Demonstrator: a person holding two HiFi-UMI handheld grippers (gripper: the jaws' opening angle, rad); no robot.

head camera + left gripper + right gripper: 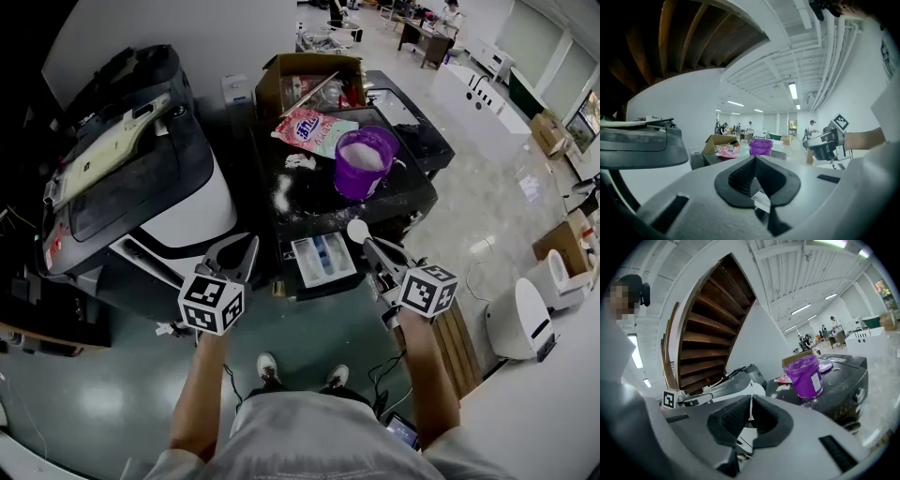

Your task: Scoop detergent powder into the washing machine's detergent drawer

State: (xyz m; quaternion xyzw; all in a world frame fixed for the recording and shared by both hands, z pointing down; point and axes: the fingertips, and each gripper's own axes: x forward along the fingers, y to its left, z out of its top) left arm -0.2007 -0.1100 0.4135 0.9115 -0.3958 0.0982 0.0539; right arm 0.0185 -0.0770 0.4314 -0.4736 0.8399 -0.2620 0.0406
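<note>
The washing machine [319,199] stands ahead of both grippers. The purple tub [364,161] of powder sits on its top, straight beyond the right gripper [371,247]. The open detergent drawer [323,260] lies just left of and below those fingers, which pinch a white scoop [357,231]. Whether the scoop is loaded, I can't tell. The left gripper [232,253], fingers pressed together on nothing, hangs farther off to the drawer's left.

Too small to tell if the scoop [357,231] at the right gripper [370,246] tip carries powder; handle mostly hidden by the jaws, bowl not seen in the right gripper view. In the left gripper view the detergent drawer [323,260] is only a sliver below the left gripper [234,246] pads. Print on the bag [314,129] unreadable. Contents of the box [281,80] unclear
</note>
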